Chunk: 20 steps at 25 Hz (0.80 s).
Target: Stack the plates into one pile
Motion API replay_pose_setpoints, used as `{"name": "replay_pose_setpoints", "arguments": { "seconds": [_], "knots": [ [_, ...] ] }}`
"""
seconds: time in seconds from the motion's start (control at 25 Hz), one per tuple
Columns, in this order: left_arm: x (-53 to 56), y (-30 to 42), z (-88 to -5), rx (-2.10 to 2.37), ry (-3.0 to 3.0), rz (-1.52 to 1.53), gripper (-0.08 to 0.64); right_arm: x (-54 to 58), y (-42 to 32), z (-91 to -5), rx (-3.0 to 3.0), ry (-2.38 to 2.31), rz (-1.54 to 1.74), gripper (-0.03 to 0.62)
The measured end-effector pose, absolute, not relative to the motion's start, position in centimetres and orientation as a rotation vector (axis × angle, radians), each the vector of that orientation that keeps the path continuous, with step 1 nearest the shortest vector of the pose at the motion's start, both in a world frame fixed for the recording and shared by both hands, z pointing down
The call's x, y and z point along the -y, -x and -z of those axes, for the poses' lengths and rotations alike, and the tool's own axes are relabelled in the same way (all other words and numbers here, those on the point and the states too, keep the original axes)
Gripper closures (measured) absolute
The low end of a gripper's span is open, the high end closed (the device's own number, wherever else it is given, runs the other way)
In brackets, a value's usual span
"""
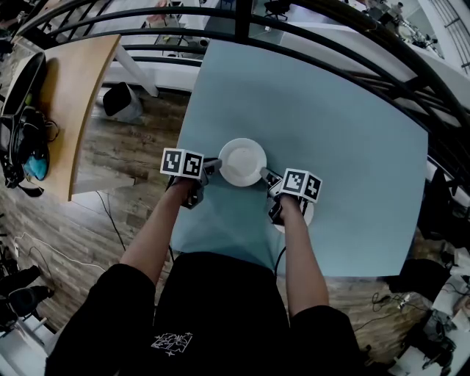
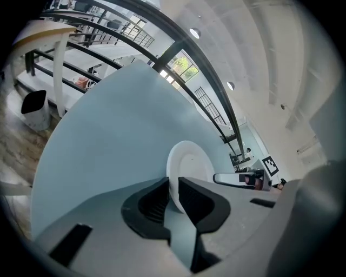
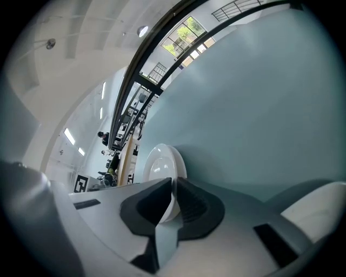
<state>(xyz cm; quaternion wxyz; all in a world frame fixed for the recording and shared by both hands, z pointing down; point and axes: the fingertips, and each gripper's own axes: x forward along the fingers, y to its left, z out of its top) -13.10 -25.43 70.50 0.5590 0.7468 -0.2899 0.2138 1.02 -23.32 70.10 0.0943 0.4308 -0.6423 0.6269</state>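
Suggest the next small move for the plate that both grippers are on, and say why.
Probably lift the plate slightly toward the second plate by the right gripper: it and the left gripper clamp opposite rims, and the two plates sit apart.

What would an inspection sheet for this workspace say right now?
Surface: blue table, flat, nothing spilled.
Job's things: plate mid-table; second plate near the front edge, partly under the right hand; not stacked yet.
Clutter: nothing seen on the table.
Grippers: left gripper and right gripper each shut on opposite rims of the plate.
Cables: cable on the floor, left of the table.
Surroundings: desk, bin, railing.
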Motion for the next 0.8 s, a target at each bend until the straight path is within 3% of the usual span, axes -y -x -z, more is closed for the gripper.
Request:
{"name": "replay_pose_setpoints", "arguments": {
  "seconds": [0.44, 0.8],
  "knots": [
    [25.6, 12.7, -70.7, 0.714, -1.76, -0.508, 0.52, 23.5, -1.3, -69.7, 1.924, -1.246, -1.674, 0.561],
    [25.7, 13.2, -70.7, 0.733, -1.759, -0.505, 0.52, 23.1, 0.5, -69.8, 1.918, -1.145, -1.409, 0.446]
  ]
}}
